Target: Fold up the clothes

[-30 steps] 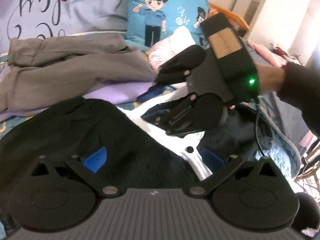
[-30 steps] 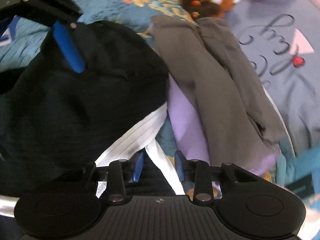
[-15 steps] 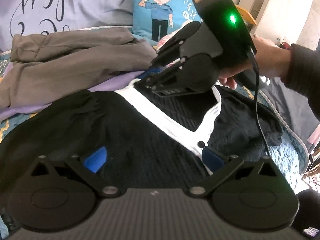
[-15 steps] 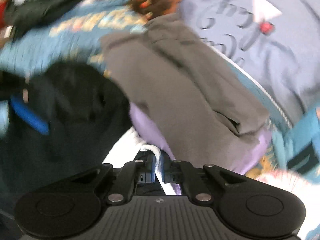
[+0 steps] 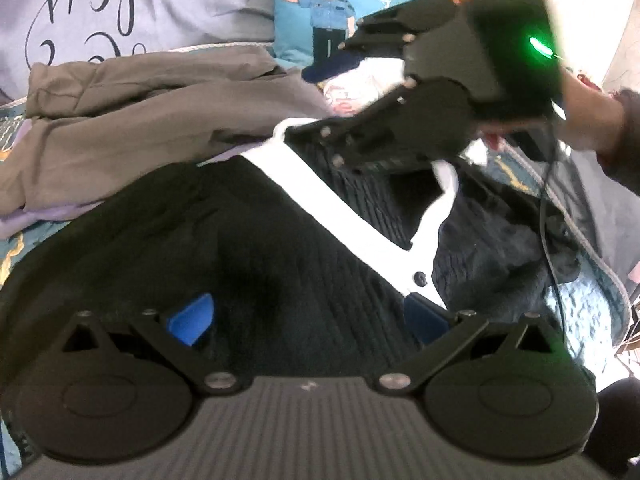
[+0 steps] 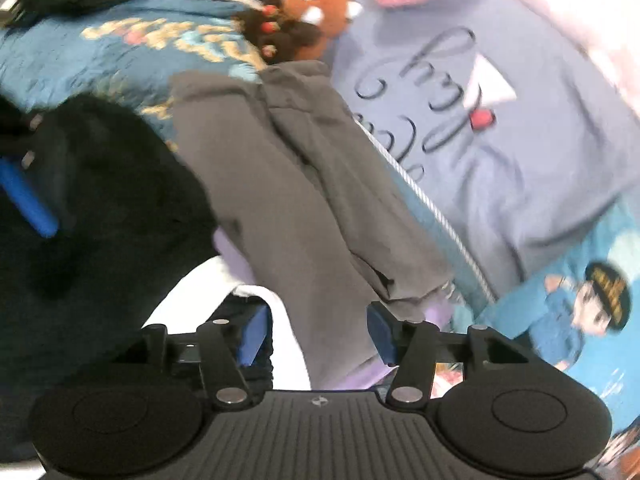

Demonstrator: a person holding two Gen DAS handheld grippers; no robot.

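Note:
A black knit cardigan [image 5: 280, 240] with white trim [image 5: 320, 200] lies front up on the bed, its V-neck spread toward the far side. My left gripper [image 5: 306, 318] stands open and wide, its blue pads down on the cardigan's lower front. My right gripper [image 5: 308, 102] hovers just over the collar's far end, held by a person's hand [image 5: 584, 116]. In the right wrist view its jaws are opening [image 6: 316, 334]; the white trim [image 6: 276, 308] lies by the left pad and is not pinched. The cardigan's black body [image 6: 100, 200] fills the left, with a left-gripper finger [image 6: 28, 200] on it.
A crumpled grey garment [image 5: 140, 100] over a lilac one [image 5: 40, 216] lies just beyond the cardigan. Behind them lean a script-printed pillow [image 5: 120, 0] and a blue cartoon cushion [image 5: 320, 12]. A brown plush toy [image 6: 316, 0] sits further off. The bed's edge drops at the right.
Half a second ago the right gripper was shut on the white collar; now its jaws stand apart and the collar lies free. It has risen a little. The left gripper has kept still.

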